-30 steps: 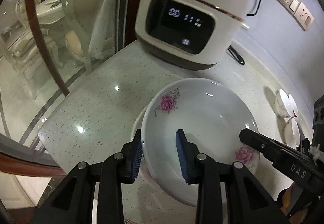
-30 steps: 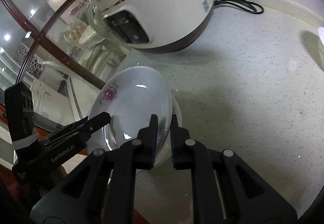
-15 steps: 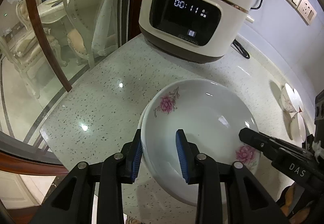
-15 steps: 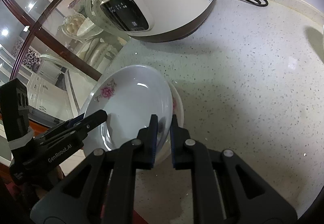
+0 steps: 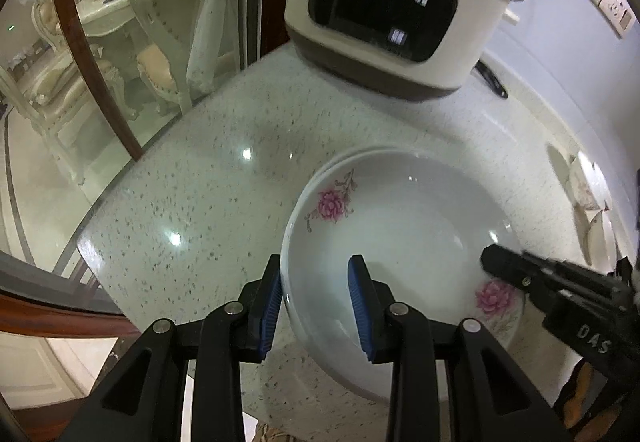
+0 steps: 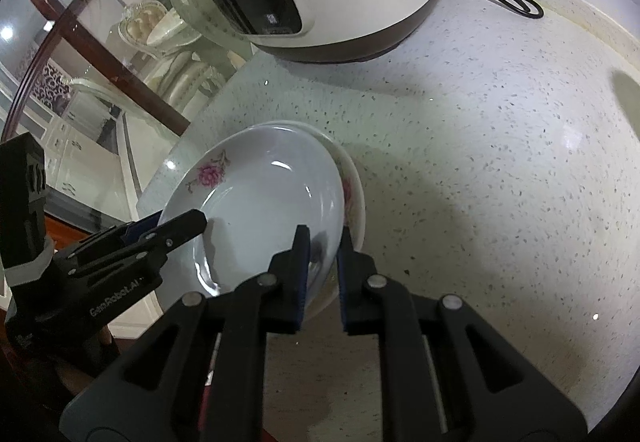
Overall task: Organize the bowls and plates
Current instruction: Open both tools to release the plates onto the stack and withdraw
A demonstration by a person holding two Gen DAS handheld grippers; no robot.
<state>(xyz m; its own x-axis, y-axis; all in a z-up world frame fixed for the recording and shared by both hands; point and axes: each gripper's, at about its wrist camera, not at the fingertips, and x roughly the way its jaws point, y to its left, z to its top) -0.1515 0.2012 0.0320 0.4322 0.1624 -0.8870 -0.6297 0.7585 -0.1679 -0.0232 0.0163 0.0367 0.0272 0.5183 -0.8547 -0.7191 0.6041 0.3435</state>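
Bowl [image 5: 404, 242] nested over second bowl [image 6: 354, 198] on counter [image 5: 224, 202], near cooker [image 5: 400, 2]; rim pinched by left gripper [image 5: 316, 298] and right gripper [image 6: 322, 262].

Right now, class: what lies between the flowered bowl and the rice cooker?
Only bare speckled countertop separates the flowered bowl from the rice cooker; both wrist views show it.

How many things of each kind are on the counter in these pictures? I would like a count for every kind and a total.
Flowered plates in the stack, the top plate held by the left gripper and the right gripper, one lower plate under it: 2
Small dishes at the right edge: 2
Rice cooker: 1
Total: 5
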